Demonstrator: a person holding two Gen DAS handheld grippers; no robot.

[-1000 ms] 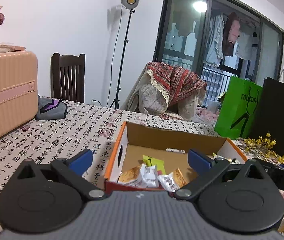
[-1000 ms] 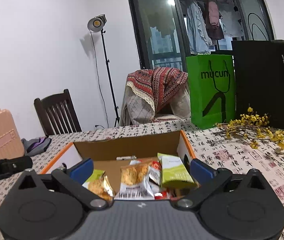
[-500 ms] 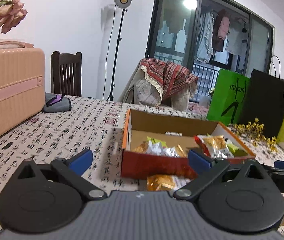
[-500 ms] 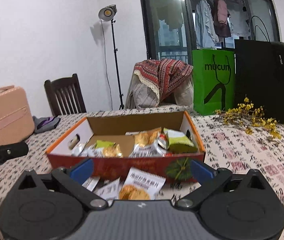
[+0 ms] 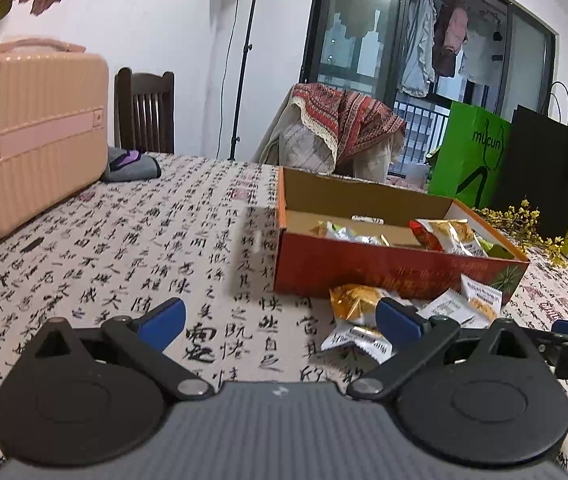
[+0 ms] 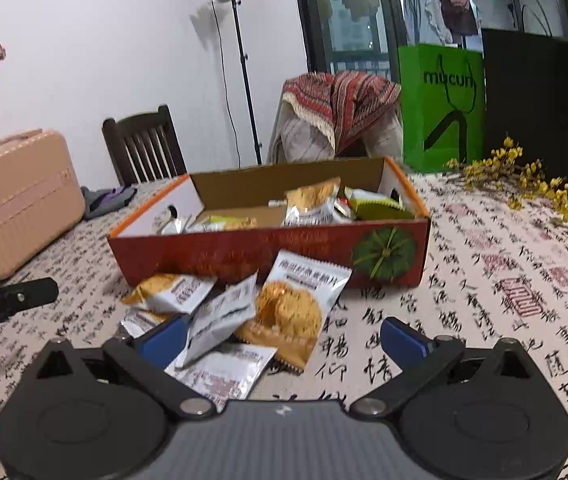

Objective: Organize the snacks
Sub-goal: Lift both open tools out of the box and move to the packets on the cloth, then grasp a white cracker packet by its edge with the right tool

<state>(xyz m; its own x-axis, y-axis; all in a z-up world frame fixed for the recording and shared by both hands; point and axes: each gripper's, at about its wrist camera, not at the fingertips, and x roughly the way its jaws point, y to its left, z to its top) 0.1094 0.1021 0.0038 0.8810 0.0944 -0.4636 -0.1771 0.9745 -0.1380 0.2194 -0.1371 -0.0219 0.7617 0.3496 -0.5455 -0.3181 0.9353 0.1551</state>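
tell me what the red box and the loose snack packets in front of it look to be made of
Red box: likely corrugated cardboard, with a printed red outside, raw brown inside walls and a punched hand hole. Snack packets: thin plastic or foil film, judging by glossy crinkles, silvery patches and zigzag sealed edges.

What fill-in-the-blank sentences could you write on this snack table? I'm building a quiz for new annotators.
1. Several snack packets lie on the tablecloth, in front of the ____ cardboard box.
2. Both the left gripper and the right gripper are ____, holding nothing.
3. The paper bag printed "mucun" is ____ in colour.
4. Beside the black bag lies a sprig of ____ flowers.

Missing words: red; open; green; yellow
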